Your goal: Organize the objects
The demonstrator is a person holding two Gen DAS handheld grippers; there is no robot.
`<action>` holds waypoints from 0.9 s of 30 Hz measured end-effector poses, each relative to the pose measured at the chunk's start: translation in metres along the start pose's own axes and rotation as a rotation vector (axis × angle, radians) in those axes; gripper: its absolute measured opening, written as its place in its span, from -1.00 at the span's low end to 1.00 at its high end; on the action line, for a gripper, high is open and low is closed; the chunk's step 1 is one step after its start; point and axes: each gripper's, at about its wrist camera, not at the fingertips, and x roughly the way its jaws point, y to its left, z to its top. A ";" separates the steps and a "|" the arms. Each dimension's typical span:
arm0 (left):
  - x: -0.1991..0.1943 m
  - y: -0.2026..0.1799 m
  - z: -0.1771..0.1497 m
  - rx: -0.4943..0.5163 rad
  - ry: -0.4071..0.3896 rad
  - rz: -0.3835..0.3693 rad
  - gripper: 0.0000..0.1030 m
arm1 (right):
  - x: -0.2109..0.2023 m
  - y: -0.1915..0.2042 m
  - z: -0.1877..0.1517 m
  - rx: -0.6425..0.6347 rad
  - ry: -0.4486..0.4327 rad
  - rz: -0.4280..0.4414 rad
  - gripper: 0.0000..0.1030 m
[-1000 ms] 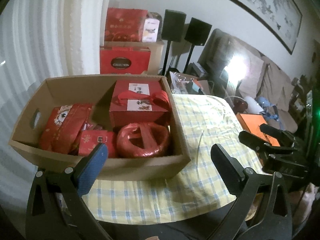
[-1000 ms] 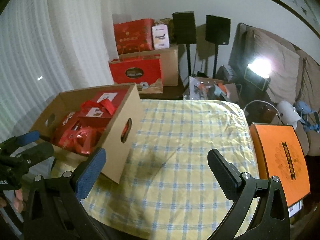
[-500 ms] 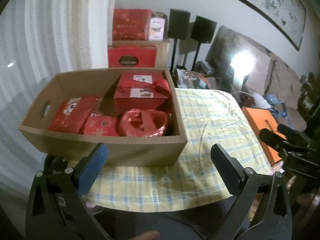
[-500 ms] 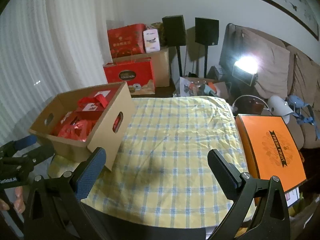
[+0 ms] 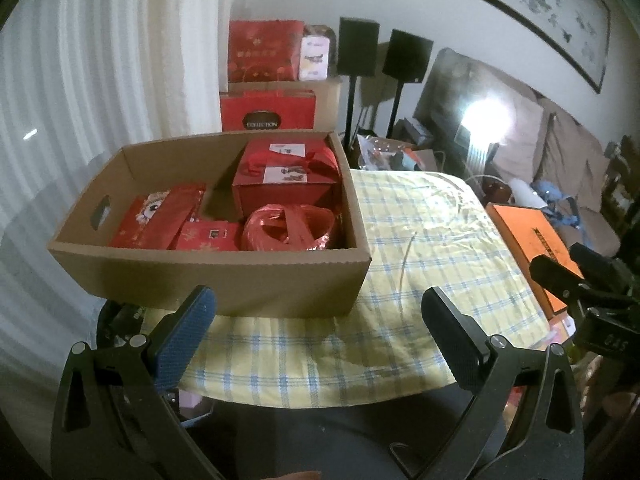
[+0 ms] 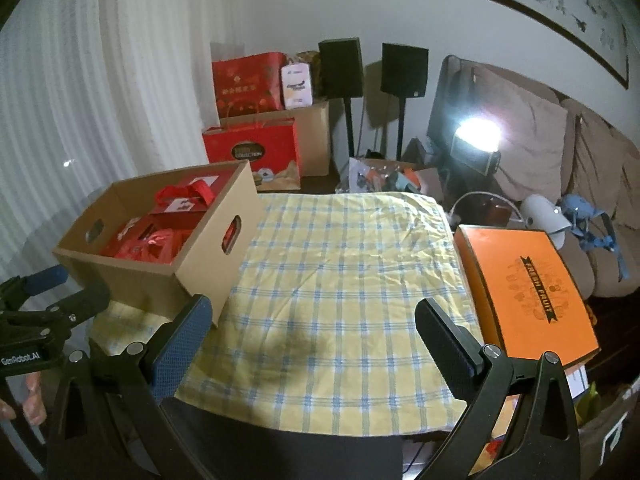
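Left wrist view. Cardboard box (image 5: pixel 224 276), centre left of frame, on the desk (image 5: pixel 420 248) under a yellow checked cloth. Contents: tall red gift box (image 5: pixel 286 184) at the far right, round red parcel (image 5: pixel 290 228) in front of it, flat red packets (image 5: pixel 160 220) on the left. Box's long axis runs across the frame. Left gripper (image 5: pixel 316 336), lower centre, jaws spread, holding nothing; box just ahead and slightly left.

Right wrist view. Same cardboard box (image 6: pixel 208 264) at middle left, well left of the right gripper (image 6: pixel 312 344); jaws spread, empty. Orange box (image 6: pixel 524 292) at right, beside the desk's edge, nearer this gripper. Bare cloth lies straight ahead. Judgement: left gripper is nearer the cardboard box.
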 end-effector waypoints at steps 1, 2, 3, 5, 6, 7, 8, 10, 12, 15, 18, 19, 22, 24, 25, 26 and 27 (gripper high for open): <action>-0.001 0.000 0.000 0.000 -0.001 0.001 0.99 | -0.002 0.000 -0.001 -0.003 -0.004 -0.007 0.99; -0.001 -0.001 -0.001 -0.001 -0.002 0.000 0.99 | -0.003 0.001 -0.002 -0.005 -0.007 -0.010 0.99; -0.002 0.000 0.000 -0.002 -0.001 -0.002 0.99 | -0.003 0.001 -0.002 -0.006 -0.009 -0.012 0.99; -0.002 -0.001 0.000 -0.003 -0.001 -0.004 0.99 | -0.006 0.001 -0.003 -0.008 -0.015 -0.020 0.99; -0.003 -0.002 0.000 -0.001 -0.002 -0.002 0.99 | -0.006 0.001 -0.003 -0.009 -0.017 -0.024 0.99; -0.003 -0.002 0.000 0.001 -0.002 0.000 0.99 | -0.007 0.001 -0.004 -0.009 -0.019 -0.027 0.99; -0.004 -0.003 0.000 0.003 -0.003 0.003 0.99 | -0.008 0.001 -0.004 -0.008 -0.022 -0.029 0.99; -0.005 -0.004 0.000 0.004 -0.005 0.005 0.99 | -0.009 0.001 -0.006 -0.008 -0.026 -0.031 0.99; -0.006 -0.005 0.000 0.005 -0.008 0.006 0.99 | -0.010 0.000 -0.006 -0.009 -0.028 -0.034 0.99; -0.006 -0.005 -0.001 0.007 -0.013 0.011 0.99 | -0.011 0.001 -0.006 -0.007 -0.029 -0.032 0.99; -0.006 -0.006 -0.001 0.007 -0.013 0.013 0.99 | -0.011 0.001 -0.006 -0.009 -0.028 -0.034 0.99; -0.006 -0.006 -0.001 0.008 -0.013 0.013 0.99 | -0.012 0.001 -0.006 -0.009 -0.029 -0.034 0.99; -0.007 -0.006 -0.001 0.007 -0.015 0.015 0.99 | -0.011 0.000 -0.006 -0.008 -0.028 -0.033 0.99; -0.007 -0.006 -0.002 0.006 -0.017 0.017 0.99 | -0.011 0.000 -0.007 -0.009 -0.028 -0.034 0.99; -0.008 -0.006 -0.002 0.005 -0.018 0.018 0.99 | -0.011 0.000 -0.007 -0.009 -0.029 -0.034 0.99; -0.008 -0.006 -0.002 0.004 -0.019 0.018 0.99 | -0.011 0.000 -0.007 -0.008 -0.028 -0.033 0.99; -0.008 -0.005 -0.002 0.004 -0.020 0.018 0.99 | -0.010 0.000 -0.007 -0.008 -0.027 -0.032 0.99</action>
